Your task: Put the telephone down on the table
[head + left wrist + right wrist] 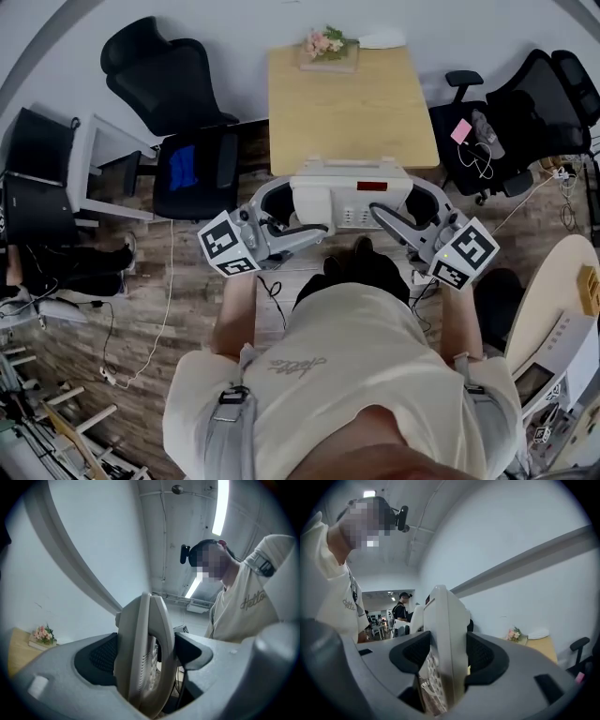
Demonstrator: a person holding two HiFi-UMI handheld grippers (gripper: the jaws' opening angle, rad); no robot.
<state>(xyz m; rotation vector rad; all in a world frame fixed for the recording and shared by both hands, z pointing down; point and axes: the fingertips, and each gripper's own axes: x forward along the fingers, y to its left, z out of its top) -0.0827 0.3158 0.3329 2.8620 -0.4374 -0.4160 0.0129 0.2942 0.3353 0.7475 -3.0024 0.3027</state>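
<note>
A white desk telephone (349, 192) with a keypad and a red display hangs level in the air, just short of the near edge of the wooden table (347, 112). My left gripper (281, 214) is shut on its left end, my right gripper (419, 214) on its right end. In the left gripper view the telephone (143, 648) stands edge-on between the dark pads (101, 656), and my left gripper (145, 660) clamps it. The right gripper view shows the telephone (445, 634) likewise squeezed between the pads (483, 656) of my right gripper (446, 660).
Pink flowers on a book (328, 49) and a white object (380, 38) sit at the table's far edge. Black office chairs stand at the left (183, 112) and right (525, 112). A round table (553, 300) is at the right. Cables (141, 347) lie on the floor.
</note>
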